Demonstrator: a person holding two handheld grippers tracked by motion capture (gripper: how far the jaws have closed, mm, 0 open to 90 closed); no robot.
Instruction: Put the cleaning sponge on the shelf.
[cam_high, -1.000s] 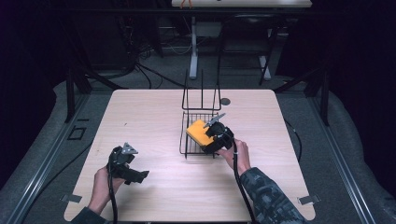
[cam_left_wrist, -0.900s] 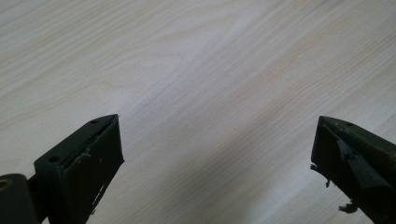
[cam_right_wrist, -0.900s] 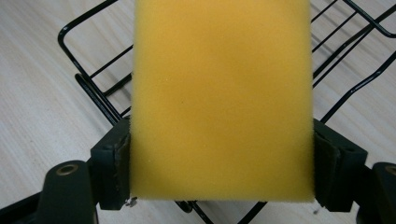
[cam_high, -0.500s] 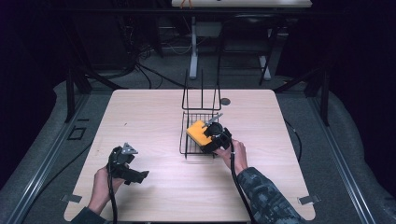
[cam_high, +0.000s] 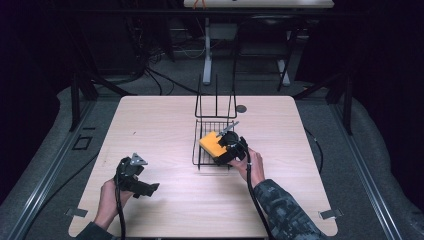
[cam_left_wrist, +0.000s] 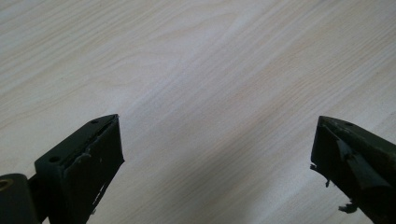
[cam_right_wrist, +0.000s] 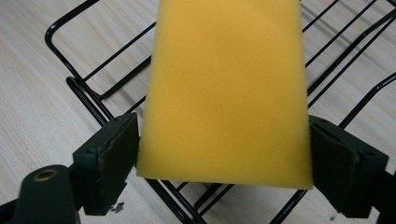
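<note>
Table (cam_high: 165, 125): pale wood, seen whole from the high view. Wire rack (cam_high: 215, 125): black, near the table's middle. Sponge (cam_right_wrist: 224, 88): yellow, lying in the rack; the right gripper view shows it between the jaws. Right hand-held gripper (cam_right_wrist: 224, 163): jaws have just been opening, pads at the sponge's edges, apparently released. Left hand-held gripper (cam_left_wrist: 215, 158): spread wide, empty, over bare wood.
</note>
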